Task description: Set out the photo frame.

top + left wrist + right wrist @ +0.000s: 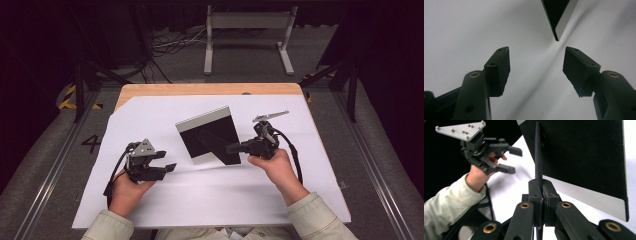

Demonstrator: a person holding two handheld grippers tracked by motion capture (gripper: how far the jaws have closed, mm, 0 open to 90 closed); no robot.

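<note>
The right tongs [539, 195] pinch the thin black stand [538, 152] on the back of the picture frame [210, 135]. The left tongs [167, 161] are open, holding nothing, well apart from the frame, above the white bench [200, 195].

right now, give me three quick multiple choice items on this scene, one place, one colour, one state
1. Where is the photo frame? A on the white sheet; B on the floor; C on the bare wood.
2. What colour is its back? A red; B black with a silver edge; C blue.
3. How is the right gripper? A wide open; B shut on the frame's stand; C shut on a cable.
Answers: 1 A, the high view shows it mid-sheet; 2 B, dark panel with a pale border; 3 B, the jaws pinch the thin black stand.
</note>
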